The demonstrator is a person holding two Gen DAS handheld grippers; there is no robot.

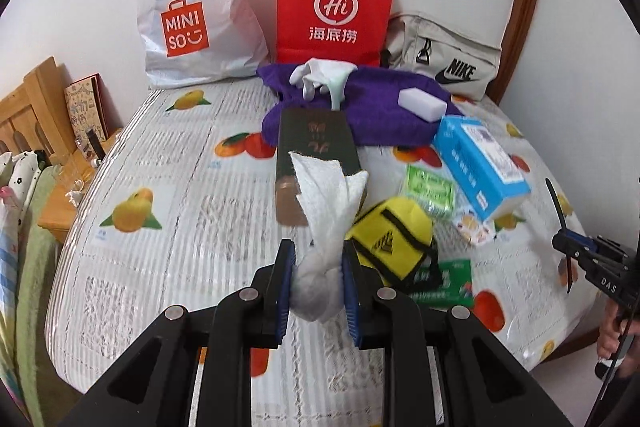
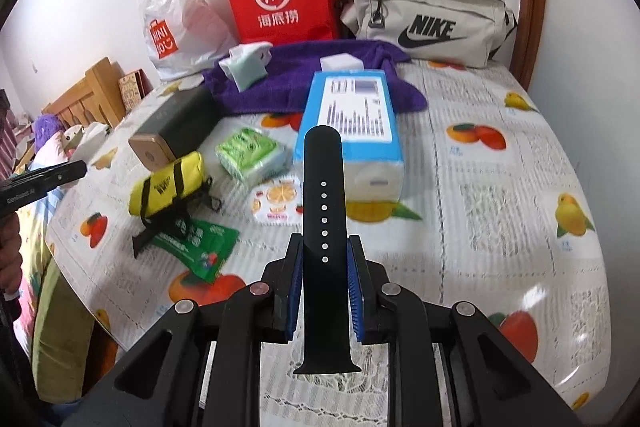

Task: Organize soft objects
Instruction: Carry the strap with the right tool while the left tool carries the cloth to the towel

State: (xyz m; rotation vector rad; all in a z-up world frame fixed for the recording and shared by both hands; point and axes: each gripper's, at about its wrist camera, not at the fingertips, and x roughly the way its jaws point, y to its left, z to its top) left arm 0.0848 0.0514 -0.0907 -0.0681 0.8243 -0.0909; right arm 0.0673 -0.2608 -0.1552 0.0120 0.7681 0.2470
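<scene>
My left gripper is shut on a white cloth and holds it above the table. My right gripper is shut on a black watch strap that stands upright between its pads. On the table lie a purple towel with a white glove and a white sponge block on it, a yellow pouch, a green tissue pack and a blue tissue box. The right gripper shows at the right edge of the left wrist view.
A Miniso plastic bag, a red paper bag and a beige Nike bag stand against the back wall. A dark box, a green sachet and a small fruit-print pack lie on the fruit-print tablecloth.
</scene>
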